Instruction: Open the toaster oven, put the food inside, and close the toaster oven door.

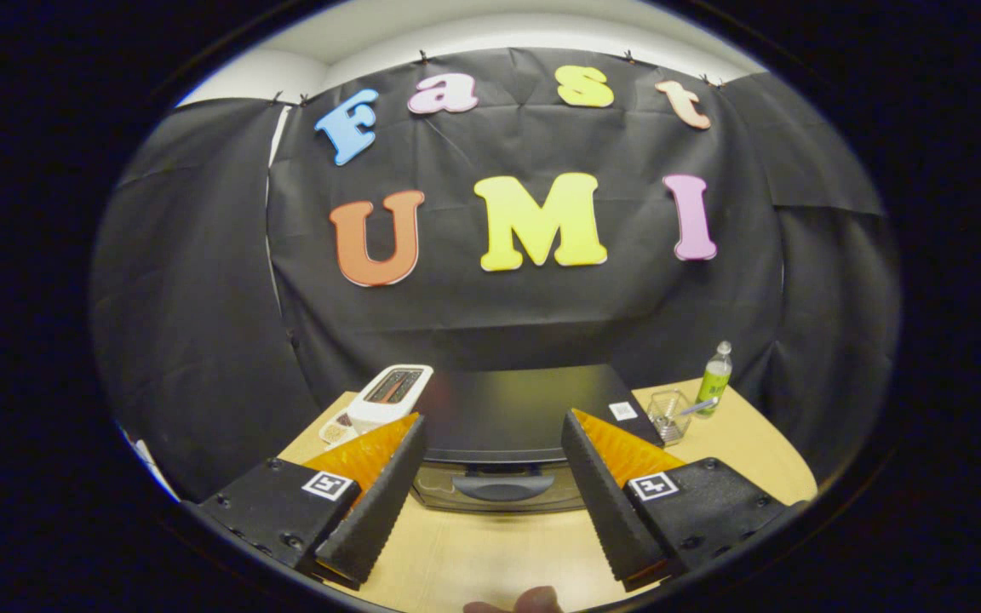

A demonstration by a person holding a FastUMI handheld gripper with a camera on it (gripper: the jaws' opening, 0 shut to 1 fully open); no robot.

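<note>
The claw [490, 477] hangs wide open and empty above the oven [507, 426], whose door [499, 489] is closed; a toaster [390, 396] sits just left of the oven.

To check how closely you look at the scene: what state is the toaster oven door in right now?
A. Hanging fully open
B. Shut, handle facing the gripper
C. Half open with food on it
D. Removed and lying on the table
B: the toaster oven shows its door closed, with the handle just ahead of the open gripper, whose fingers hold nothing.
</note>
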